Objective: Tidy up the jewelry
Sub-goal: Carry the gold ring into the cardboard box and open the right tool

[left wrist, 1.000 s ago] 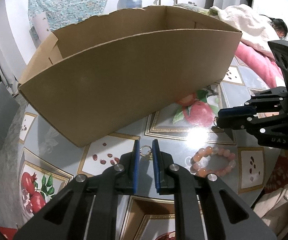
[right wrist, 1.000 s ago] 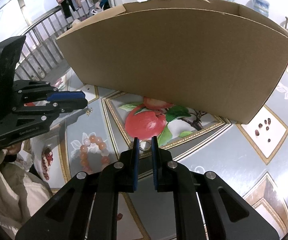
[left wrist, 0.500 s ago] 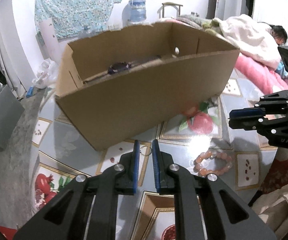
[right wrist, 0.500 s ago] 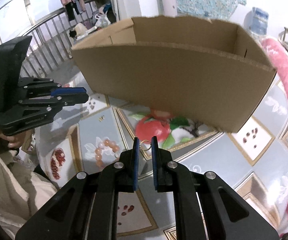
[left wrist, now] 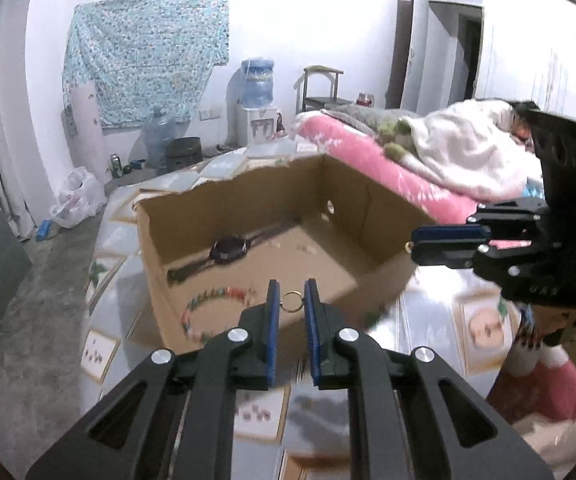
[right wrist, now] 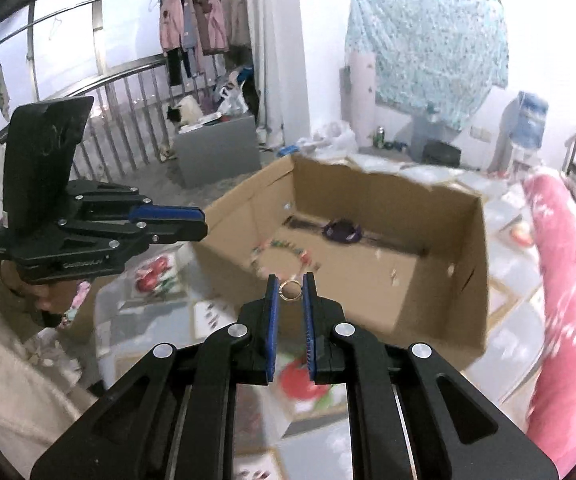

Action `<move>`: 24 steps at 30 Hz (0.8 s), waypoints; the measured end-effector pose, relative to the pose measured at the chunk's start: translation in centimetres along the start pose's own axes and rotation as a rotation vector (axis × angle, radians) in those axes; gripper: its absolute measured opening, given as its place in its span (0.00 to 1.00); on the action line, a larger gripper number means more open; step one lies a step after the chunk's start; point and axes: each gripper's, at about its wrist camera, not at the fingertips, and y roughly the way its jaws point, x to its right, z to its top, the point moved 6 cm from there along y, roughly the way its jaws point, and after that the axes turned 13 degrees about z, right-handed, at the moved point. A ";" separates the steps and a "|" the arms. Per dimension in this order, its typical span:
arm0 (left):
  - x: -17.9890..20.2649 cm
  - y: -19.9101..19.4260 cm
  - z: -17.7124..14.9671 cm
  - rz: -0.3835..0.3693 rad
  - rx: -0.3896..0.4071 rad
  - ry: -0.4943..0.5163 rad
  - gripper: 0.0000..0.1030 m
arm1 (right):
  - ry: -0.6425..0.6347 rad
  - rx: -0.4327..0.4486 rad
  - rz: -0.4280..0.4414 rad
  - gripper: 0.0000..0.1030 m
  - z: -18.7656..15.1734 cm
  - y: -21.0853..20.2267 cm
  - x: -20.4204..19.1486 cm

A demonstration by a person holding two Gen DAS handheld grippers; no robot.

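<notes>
My left gripper (left wrist: 290,296) is shut on a thin gold ring (left wrist: 290,293), pinched between its blue pads above the near wall of an open cardboard box (left wrist: 384,268). My right gripper (right wrist: 290,290) is likewise shut on a second gold ring (right wrist: 290,281), over the same box (right wrist: 440,304). On the box floor lie a dark wristwatch (left wrist: 227,250) and a colourful bead bracelet (left wrist: 207,312). From the right wrist, the watch (right wrist: 342,231) and bracelet (right wrist: 283,254) show too. Each gripper appears in the other's view, the right one (left wrist: 448,242) and the left one (right wrist: 167,224), both raised beside the box.
The box stands on a table (left wrist: 428,320) covered with a fruit-patterned cloth. A bed with a pink cover (left wrist: 368,160) and a person under a white blanket (left wrist: 468,148) lie to the right. A water dispenser (left wrist: 255,108) and a chair (left wrist: 322,88) stand at the far wall.
Both grippers have risen from the table, each carrying its ring. The view now looks down into the box, and the watch and bead bracelet inside have come into sight.
</notes>
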 end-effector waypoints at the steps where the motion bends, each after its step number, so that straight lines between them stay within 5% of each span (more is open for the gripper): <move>1: -0.1 1.0 0.6 -0.002 -0.010 -0.012 0.12 | 0.012 -0.008 -0.005 0.09 0.4 0.5 0.8; 15: 1.7 13.8 2.6 -0.126 -0.307 -0.155 0.12 | 0.186 -0.206 0.027 0.09 0.4 8.1 7.9; 24: 1.2 15.7 2.8 -0.206 -0.395 -0.278 0.12 | 0.255 -0.188 0.026 0.11 -0.1 7.0 9.6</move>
